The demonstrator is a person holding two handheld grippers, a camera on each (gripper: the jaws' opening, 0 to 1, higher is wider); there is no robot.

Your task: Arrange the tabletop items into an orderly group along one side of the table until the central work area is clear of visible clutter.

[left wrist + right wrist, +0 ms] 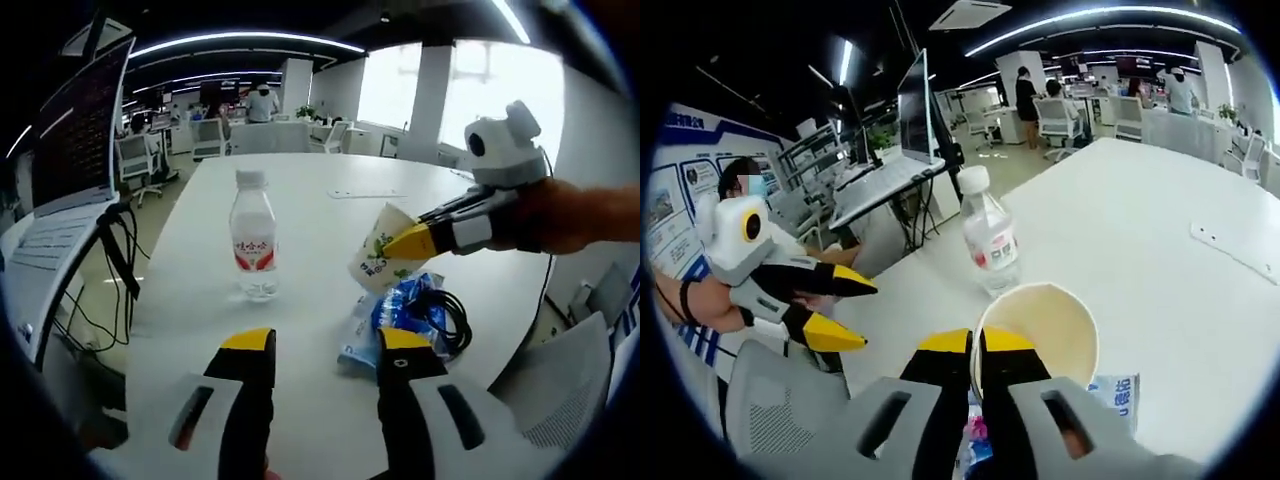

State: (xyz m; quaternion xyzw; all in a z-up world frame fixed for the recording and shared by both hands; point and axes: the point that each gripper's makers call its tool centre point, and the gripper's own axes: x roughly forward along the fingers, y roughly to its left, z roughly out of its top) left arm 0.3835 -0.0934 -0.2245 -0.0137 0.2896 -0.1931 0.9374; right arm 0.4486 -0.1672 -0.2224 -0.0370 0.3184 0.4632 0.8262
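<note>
A paper cup is gripped at its rim by the right gripper, jaws pinched nearly together w/ the rim between them. In the left gripper view the same cup is seen tilted, lifted just above the white table, held by the right gripper, which enters from the right w/ a hand behind it.

The left gripper is seen w/ jaws spread apart, nothing between them, hovering over the near table edge; in the right gripper view it appears at left, jaws apart.

A water bottle, red label, white cap, stands upright on the table, left of the cup & well apart from it. A blue packet lies just below the cup, w/ a black cable coiled beside it, touching. A laptop sits on a stand at the left, off the table.
</note>
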